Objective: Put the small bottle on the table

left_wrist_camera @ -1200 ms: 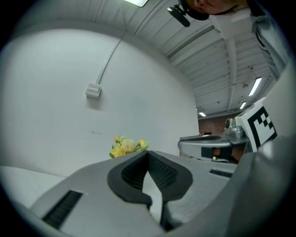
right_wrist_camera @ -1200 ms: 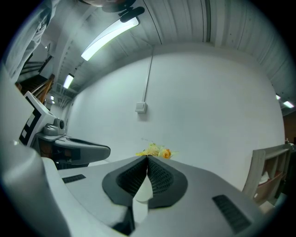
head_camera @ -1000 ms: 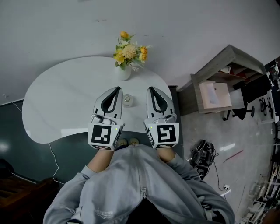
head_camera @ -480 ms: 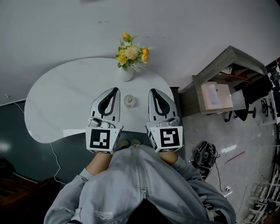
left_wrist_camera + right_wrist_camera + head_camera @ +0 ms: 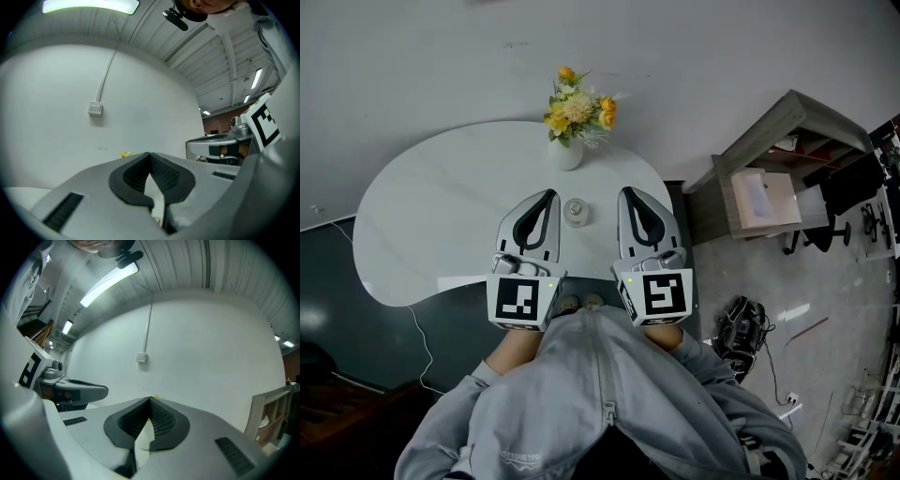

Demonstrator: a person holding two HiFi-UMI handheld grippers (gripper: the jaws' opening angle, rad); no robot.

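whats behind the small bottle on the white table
A white vase of yellow flowers stands behind the small round bottle, apart from it. Nothing covers that spot.

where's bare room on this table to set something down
The table is bare across its left part, left of the left gripper and the flower vase. Crowded: the middle, where the small bottle stands between that gripper and the right gripper, vase behind.

No lettering is legible; the small print on the grey jacket [image 5: 609, 403] is too blurred.
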